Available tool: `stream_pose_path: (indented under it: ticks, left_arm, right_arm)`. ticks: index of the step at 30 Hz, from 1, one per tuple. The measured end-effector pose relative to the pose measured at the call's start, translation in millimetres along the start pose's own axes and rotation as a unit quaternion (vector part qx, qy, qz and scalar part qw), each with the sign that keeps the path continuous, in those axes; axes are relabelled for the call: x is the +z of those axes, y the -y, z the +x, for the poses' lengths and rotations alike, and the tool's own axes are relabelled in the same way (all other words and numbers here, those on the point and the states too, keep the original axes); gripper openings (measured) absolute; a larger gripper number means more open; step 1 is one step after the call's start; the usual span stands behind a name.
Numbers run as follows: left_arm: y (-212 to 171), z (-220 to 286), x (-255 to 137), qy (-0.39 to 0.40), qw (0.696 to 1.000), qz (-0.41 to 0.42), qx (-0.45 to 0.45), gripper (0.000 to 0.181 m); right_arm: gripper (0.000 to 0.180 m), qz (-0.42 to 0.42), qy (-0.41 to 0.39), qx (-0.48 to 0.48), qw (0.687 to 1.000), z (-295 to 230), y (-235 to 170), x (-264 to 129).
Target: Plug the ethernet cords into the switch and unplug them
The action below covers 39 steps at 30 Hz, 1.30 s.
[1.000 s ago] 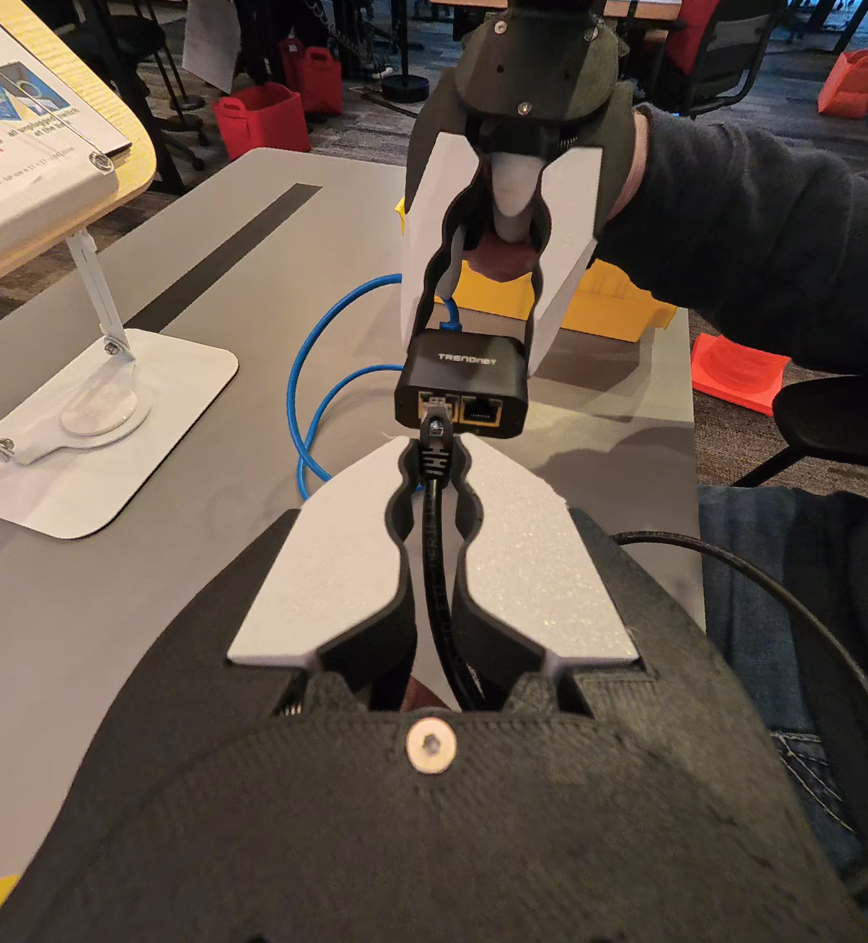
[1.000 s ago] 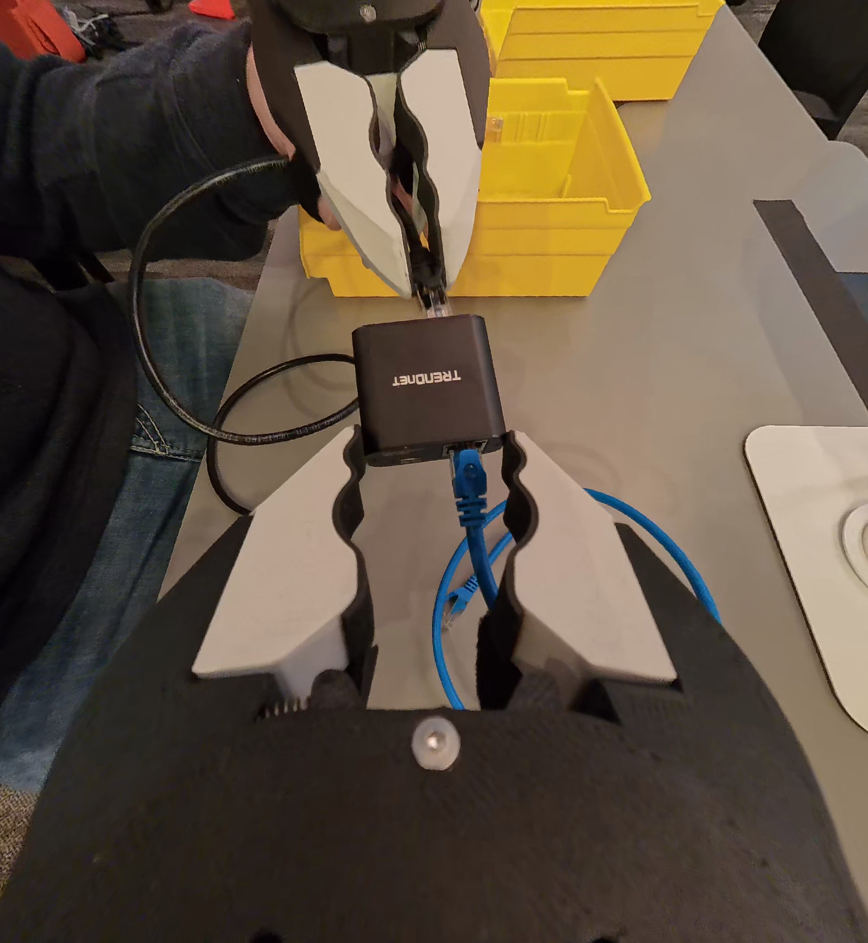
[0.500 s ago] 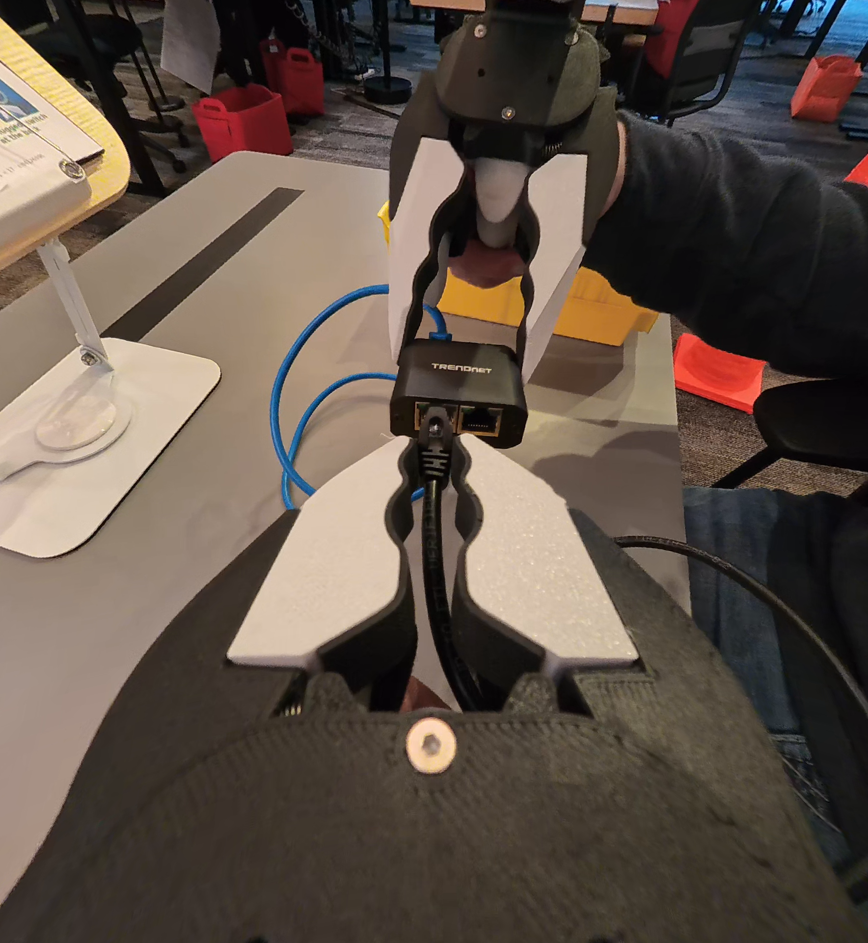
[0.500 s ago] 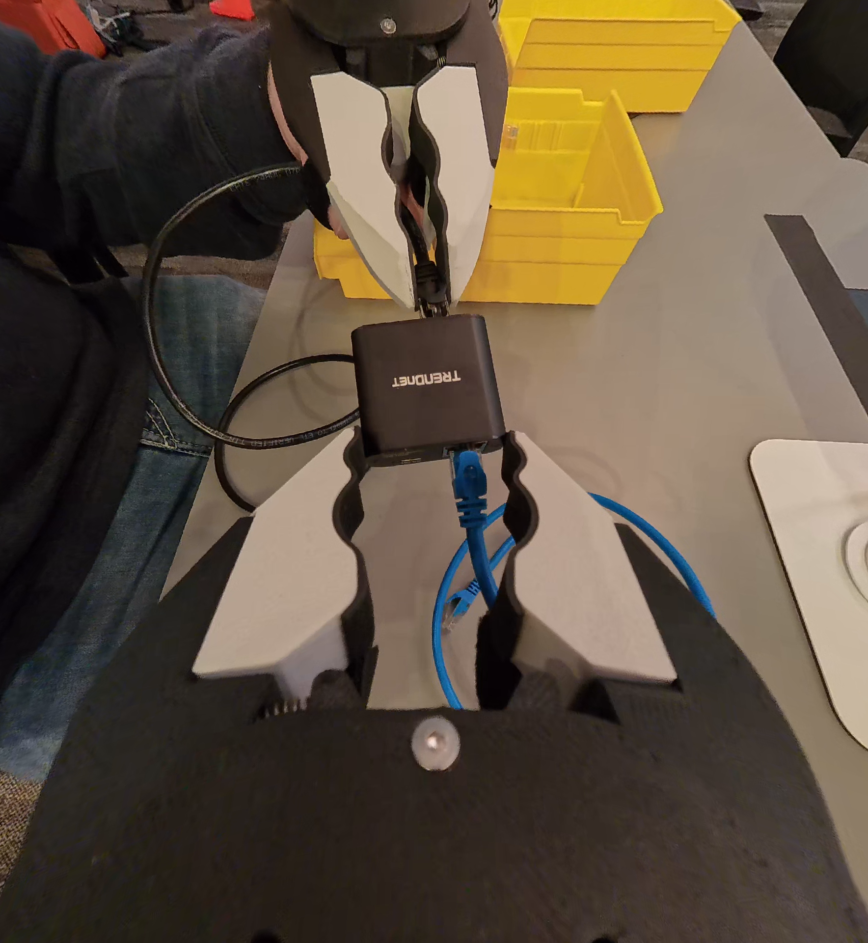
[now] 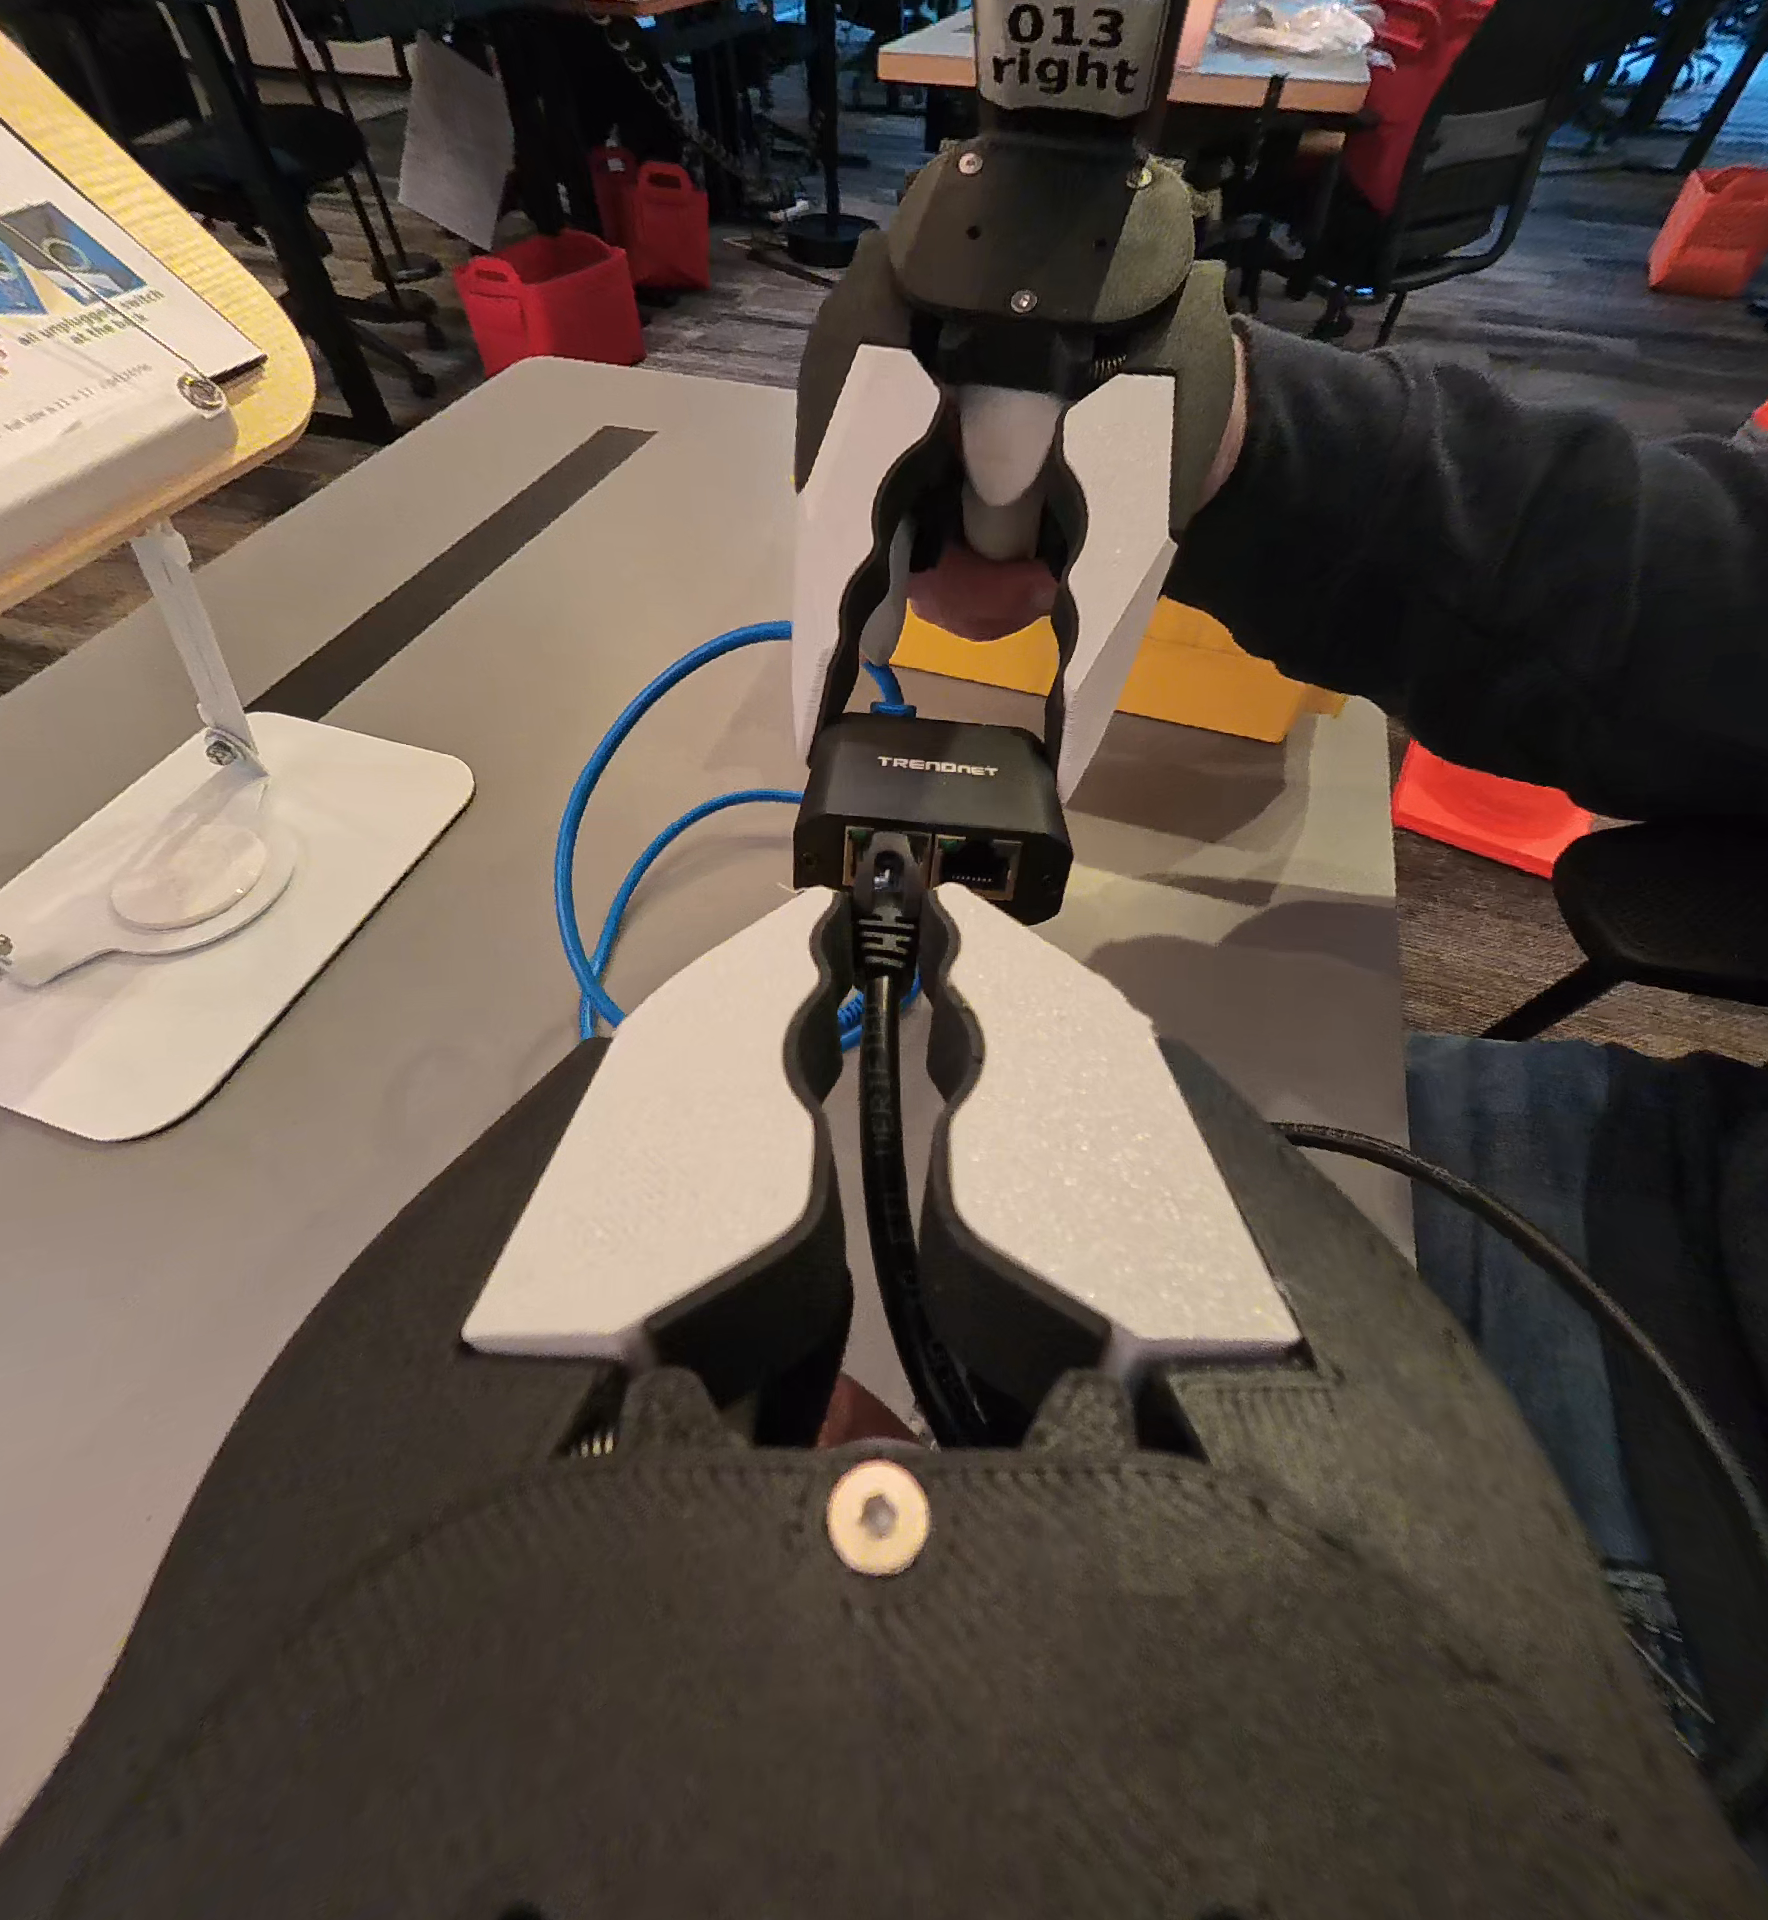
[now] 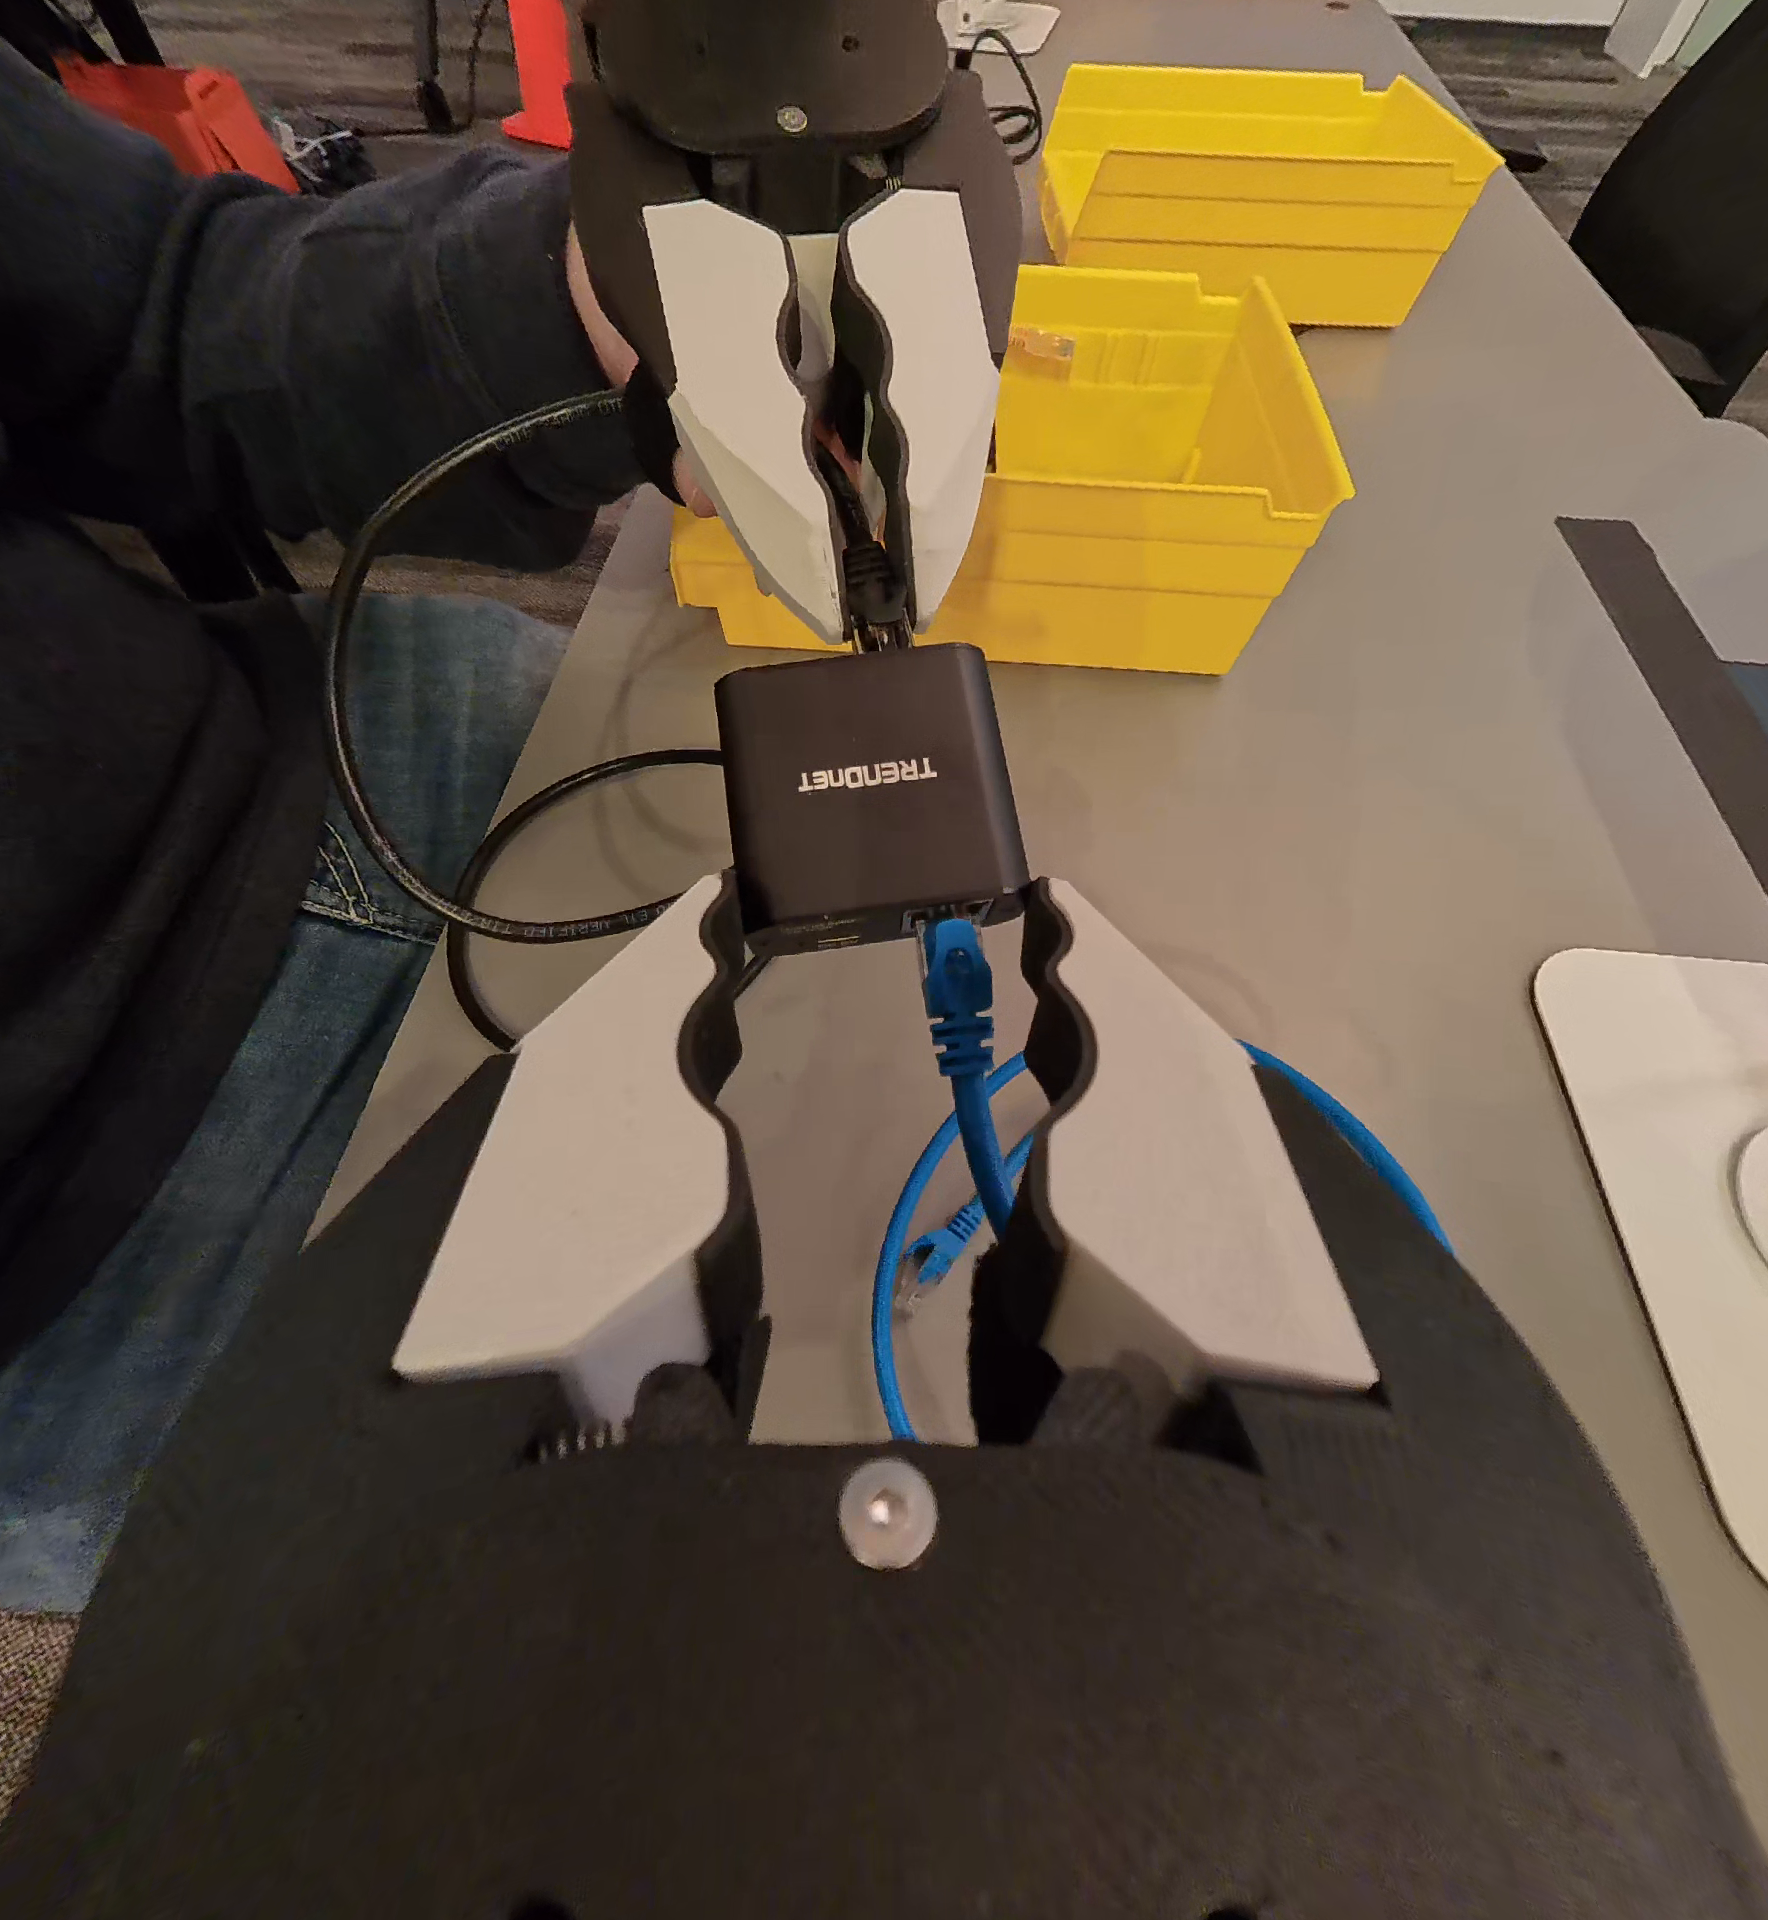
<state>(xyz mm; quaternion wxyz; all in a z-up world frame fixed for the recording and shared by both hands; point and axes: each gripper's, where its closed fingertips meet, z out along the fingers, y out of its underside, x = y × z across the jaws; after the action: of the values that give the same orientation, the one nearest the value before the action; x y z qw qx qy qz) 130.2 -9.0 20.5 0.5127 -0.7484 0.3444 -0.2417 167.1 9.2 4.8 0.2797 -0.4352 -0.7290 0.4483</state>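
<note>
Jaws around black cord (image 5: 885,1049) plug

We see two yellow bins (image 6: 1150,488) on the grey tabletop (image 6: 1379,790) beyond the fingers, a white stand base (image 5: 173,914) off to the left fingers' left, and red bags (image 5: 558,296) and an orange cone (image 5: 1482,810) on the floor beyond.
</note>
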Motion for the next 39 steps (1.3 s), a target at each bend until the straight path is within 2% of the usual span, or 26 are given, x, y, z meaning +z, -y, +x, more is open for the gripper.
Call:
stream_pose_path:
  ticks: [5, 12, 39]
  left_arm:
    - [5, 2, 1, 0.029, 0.999, -0.015, 0.016, 0.011]
    - [18, -3, -5, 0.046, 0.999, 0.018, 0.007, 0.012]
    - [44, -3, -21, 0.061, 0.996, 0.068, 0.006, 0.012]
  right_arm:
    - [0.054, 0.007, 0.019, -0.018, 1.0, 2, 0, -2]
    - [0.054, 0.015, 0.021, -0.031, 0.999, 8, 15, -7]
    - [0.053, 0.008, 0.023, -0.061, 0.998, 9, 39, -8]
